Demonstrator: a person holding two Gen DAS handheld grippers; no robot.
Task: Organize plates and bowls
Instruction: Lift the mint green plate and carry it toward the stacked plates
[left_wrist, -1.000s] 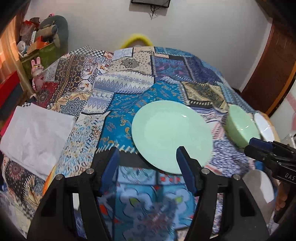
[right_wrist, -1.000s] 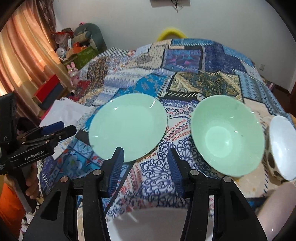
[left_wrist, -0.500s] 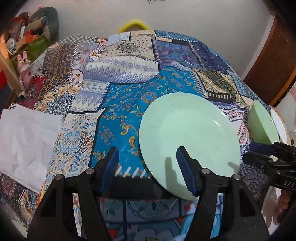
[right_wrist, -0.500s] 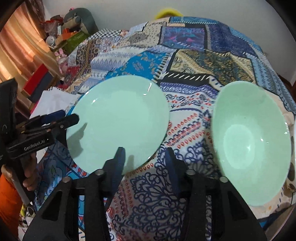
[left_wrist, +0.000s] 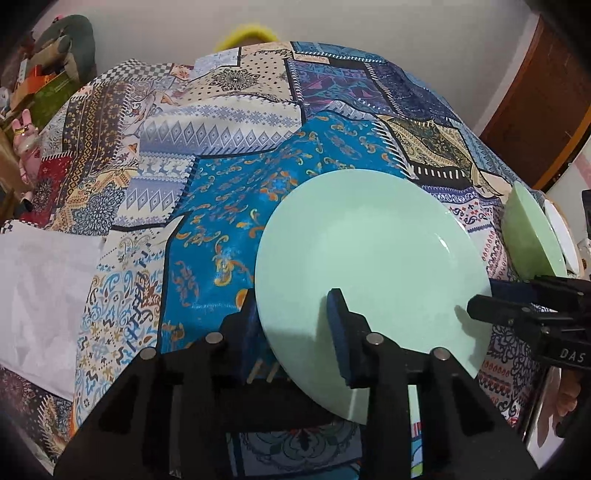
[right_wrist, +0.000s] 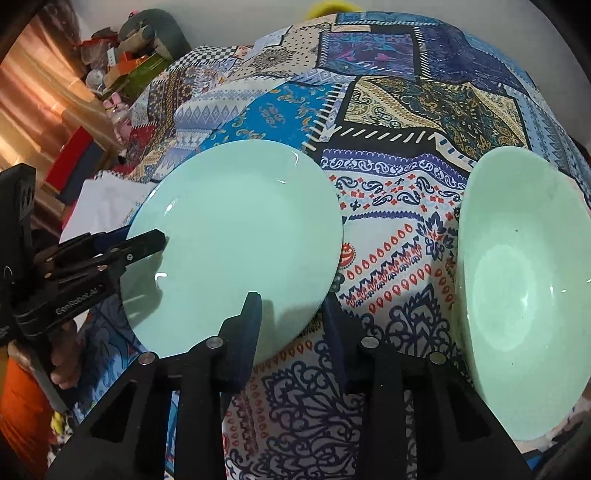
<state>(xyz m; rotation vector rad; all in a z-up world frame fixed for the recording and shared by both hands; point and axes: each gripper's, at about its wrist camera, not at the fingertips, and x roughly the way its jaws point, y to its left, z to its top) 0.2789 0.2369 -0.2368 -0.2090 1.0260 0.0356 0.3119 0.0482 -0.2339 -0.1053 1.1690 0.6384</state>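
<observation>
1. Left wrist view: left gripper (left_wrist: 293, 326), jaws just closing, straddles the lower-left rim of the empty green plate (left_wrist: 369, 273), centre frame on the patchwork cloth (left_wrist: 221, 229); contact uncertain. Risk: a shallow bite could let the plate slip.
2. Right wrist view: right gripper (right_wrist: 291, 325), jaws closing astride the plate's lower-right rim; pressing cannot be told. Empty green bowl (right_wrist: 524, 295), right edge, could be knocked.

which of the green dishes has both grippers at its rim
The flat green plate: the left gripper and right gripper both straddle its edge. The deeper green bowl sits apart, untouched.
</observation>
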